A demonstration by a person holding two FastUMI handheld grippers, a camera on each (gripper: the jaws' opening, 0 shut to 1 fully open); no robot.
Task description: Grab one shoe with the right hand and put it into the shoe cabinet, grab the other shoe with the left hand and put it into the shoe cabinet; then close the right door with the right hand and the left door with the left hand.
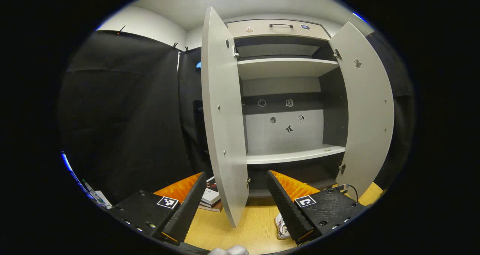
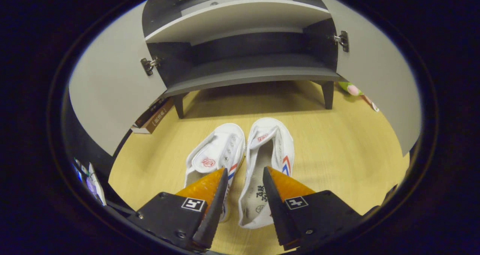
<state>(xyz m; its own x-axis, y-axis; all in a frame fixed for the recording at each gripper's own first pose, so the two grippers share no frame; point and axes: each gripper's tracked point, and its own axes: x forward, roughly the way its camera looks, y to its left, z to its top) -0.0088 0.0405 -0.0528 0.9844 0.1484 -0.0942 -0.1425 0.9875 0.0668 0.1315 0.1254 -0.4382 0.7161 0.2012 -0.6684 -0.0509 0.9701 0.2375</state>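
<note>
Two white canvas shoes lie side by side on the wooden floor in the right gripper view: the left shoe (image 2: 215,153) and the right shoe (image 2: 272,146), toes toward the shoe cabinet (image 2: 247,73). My right gripper (image 2: 244,170) hangs open just above their heel ends, one finger over each shoe, with their inner walls in the gap. In the left gripper view the grey cabinet (image 1: 288,157) stands with both doors swung wide and bare shelves. My left gripper (image 1: 236,174) is open and holds nothing, facing the left door (image 1: 223,116). A bit of one shoe (image 1: 282,227) peeks beside its finger.
The open right door (image 1: 365,108) and left door frame the cabinet front. A stack of books (image 2: 153,118) lies on the floor by the cabinet's left leg. A small pink and green thing (image 2: 350,88) sits behind the right door (image 2: 378,82). Black cloth hangs to the left.
</note>
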